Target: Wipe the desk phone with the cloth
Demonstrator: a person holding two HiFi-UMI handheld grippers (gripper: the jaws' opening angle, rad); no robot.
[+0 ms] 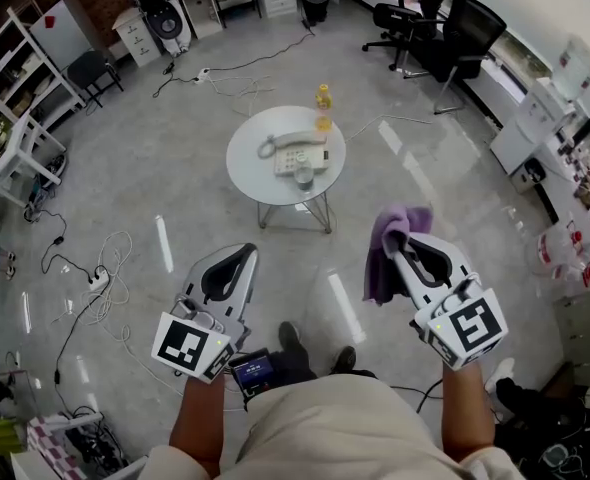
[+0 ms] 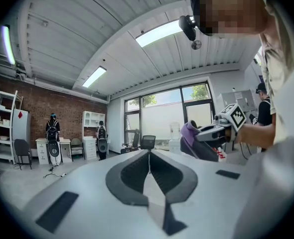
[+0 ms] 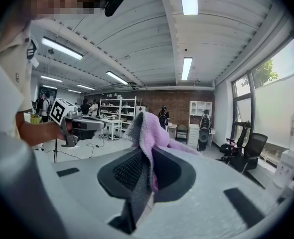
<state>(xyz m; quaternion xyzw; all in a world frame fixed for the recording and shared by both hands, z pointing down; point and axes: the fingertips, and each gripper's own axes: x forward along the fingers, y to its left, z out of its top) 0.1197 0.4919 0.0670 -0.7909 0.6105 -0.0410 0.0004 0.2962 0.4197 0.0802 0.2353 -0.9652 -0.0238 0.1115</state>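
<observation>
A white desk phone [image 1: 299,152] lies on a small round white table [image 1: 250,158] ahead of me, well beyond both grippers. My right gripper [image 1: 399,240] is shut on a purple cloth [image 1: 388,251], which hangs down from its jaws; in the right gripper view the cloth [image 3: 149,133] is pinched between the dark pads and drapes over them. My left gripper [image 1: 245,255] is shut with nothing in it, its jaws meeting in the left gripper view [image 2: 149,156]. Both are held level at waist height over the floor.
A glass [image 1: 304,176] and a yellow bottle [image 1: 323,98] stand on the table by the phone. Cables and a power strip [image 1: 99,278] lie on the floor at left. Office chairs [image 1: 445,38] stand at the back right, shelving [image 1: 20,98] at left.
</observation>
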